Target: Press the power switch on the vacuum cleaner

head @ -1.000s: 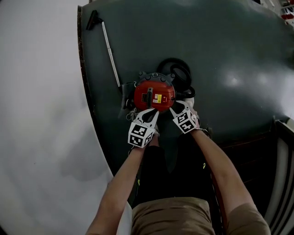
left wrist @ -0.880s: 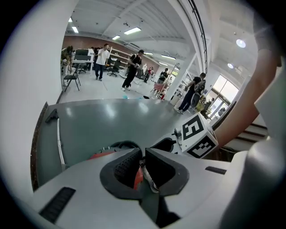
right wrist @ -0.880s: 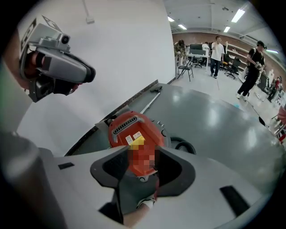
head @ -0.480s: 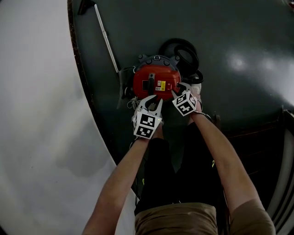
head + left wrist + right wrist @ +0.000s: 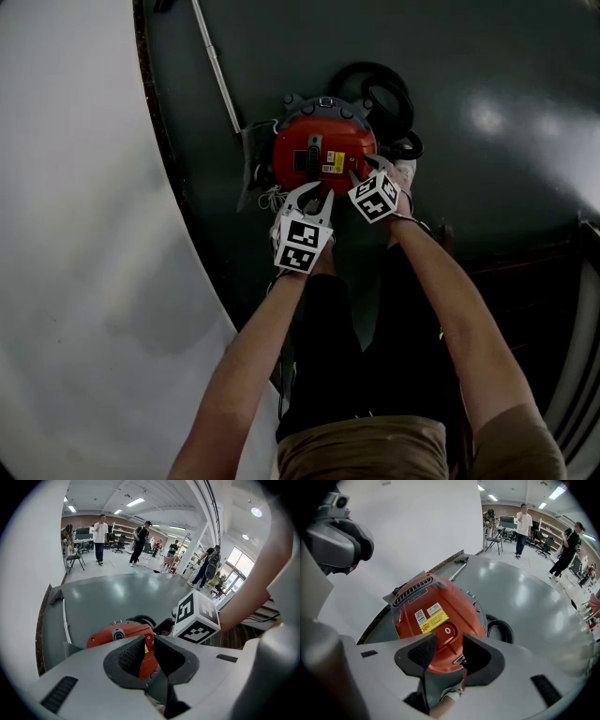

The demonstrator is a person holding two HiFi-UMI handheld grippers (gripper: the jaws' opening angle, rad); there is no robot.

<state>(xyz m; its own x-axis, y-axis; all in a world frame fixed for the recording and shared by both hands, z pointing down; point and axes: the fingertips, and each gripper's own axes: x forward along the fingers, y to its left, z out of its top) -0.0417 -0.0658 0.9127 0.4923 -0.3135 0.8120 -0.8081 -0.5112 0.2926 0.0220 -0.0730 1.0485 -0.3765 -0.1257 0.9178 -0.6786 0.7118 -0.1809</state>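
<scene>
Right gripper view alone showed the power switch point(image 5: 447, 631), a red oval marked 0 on the red vacuum cleaner point(image 5: 436, 620). It lay just beyond the gap of the right gripper point(image 5: 449, 645), whose jaws stood apart and held nothing. No view settled whether a jaw tip touched the switch. From the head view the switch was covered by that gripper, which lay over the cleaner's near edge, and the metal wand point(image 5: 217, 70) was cut off at the top of the frame. Left gripper view put the left gripper point(image 5: 148, 641) close before the cleaner. Its jaws were a narrow gap apart and empty, with only a sliver of red housing seen between them, and they hid much of the body. One vacuum cleaner stood on the dark floor mat point(image 5: 487, 112), with one black hose point(image 5: 382, 92) coiled behind it and one wand beside it. At least four people point(image 5: 99, 535) stood far back, too small to make out.
</scene>
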